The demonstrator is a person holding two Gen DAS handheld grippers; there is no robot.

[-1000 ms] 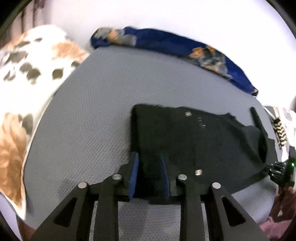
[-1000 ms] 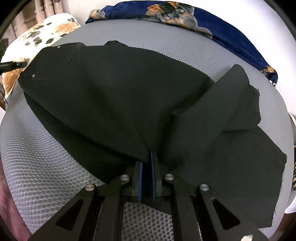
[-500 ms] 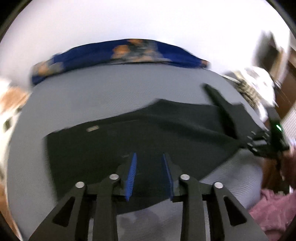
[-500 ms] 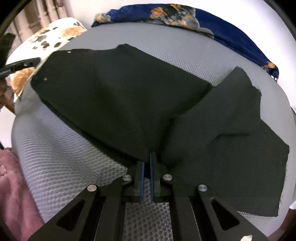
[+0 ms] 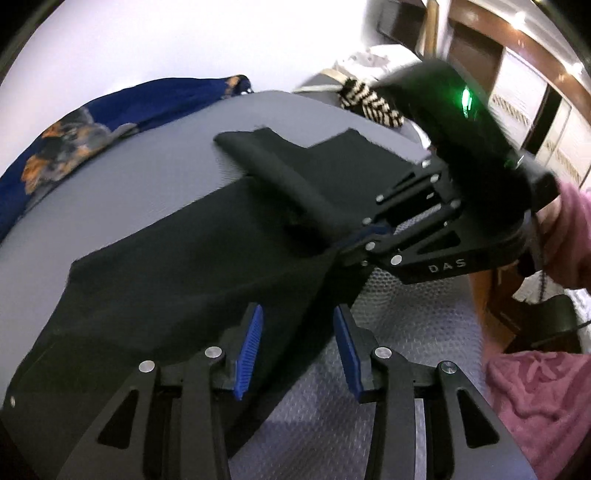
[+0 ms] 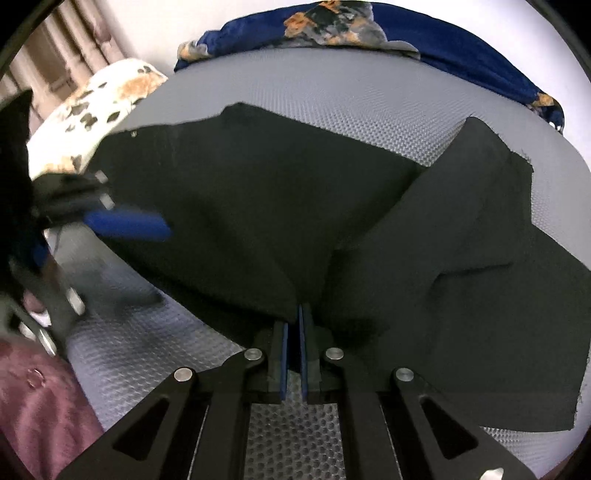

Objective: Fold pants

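Two tools [image 5: 299,350] [image 6: 292,325], one pants [image 6: 258,206]

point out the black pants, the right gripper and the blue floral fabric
black pants [image 6: 258,206]: right wrist view, on the flat middle panel
right gripper [image 6: 292,314]: right wrist view, between its fingertips, which pinch the pants
blue floral fabric [image 6: 332,26]: right wrist view, on the orange flower print

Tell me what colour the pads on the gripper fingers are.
Blue. The left gripper shows its open pads most clearly in the left wrist view.
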